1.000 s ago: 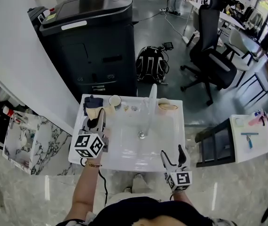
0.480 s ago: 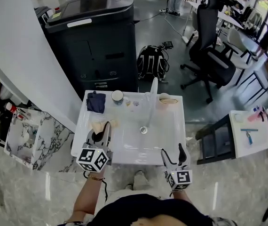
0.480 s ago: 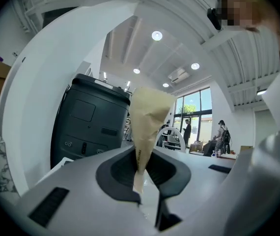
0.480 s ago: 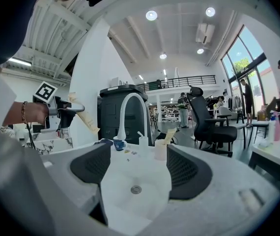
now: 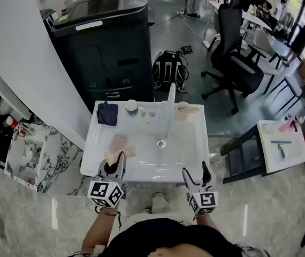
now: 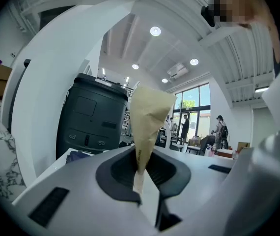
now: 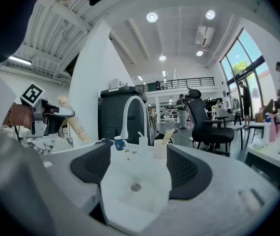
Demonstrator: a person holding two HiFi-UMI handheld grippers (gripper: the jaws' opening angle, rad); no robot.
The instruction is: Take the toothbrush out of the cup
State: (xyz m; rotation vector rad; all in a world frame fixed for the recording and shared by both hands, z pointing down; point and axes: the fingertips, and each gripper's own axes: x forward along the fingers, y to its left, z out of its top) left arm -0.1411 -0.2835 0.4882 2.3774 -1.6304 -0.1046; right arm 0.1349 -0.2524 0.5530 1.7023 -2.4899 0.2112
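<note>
1. Change: the left gripper [image 5: 114, 162] has drawn back from the rear left ledge of the sink [image 5: 152, 173] to its near left edge. It has brought a long tan paper-sleeved piece with it, which I take for the toothbrush [image 5: 119, 148].
2. Left jaws: closed almost fully, pinching the lower end of the toothbrush [image 6: 147, 122]. The rest stands up and widens above them. The right gripper view shows it sticking up out of that gripper, clear of everything [image 7: 76, 122].
3. Right gripper [image 5: 195, 173]: it has barely shifted and hovers at the near right edge. Its jaws are spread wide with nothing between them, only the basin beyond.
4. Meaning for the task: the toothbrush is well apart from both cups, so the removal looks done, or nearly so. What remains is probably to set it down. I cannot tell from here which cup it came from.
5. Count, cups: two on the rear ledge. A small blue cup [image 5: 131, 107] stands left of the faucet [image 5: 169, 108], and a beige cup [image 5: 183, 110] stands right of it.
6. Count, tan pieces: two. One is held, and one stick [image 7: 168, 135] leans out of the beige cup. It may be a second brush, but it is too small to say.
7. Count, other things: one dark cloth [image 5: 107, 114] at the rear left corner, one faucet, one drain [image 5: 161, 143] and two grippers. A few small bits lie by the faucet base, unidentified.
</note>
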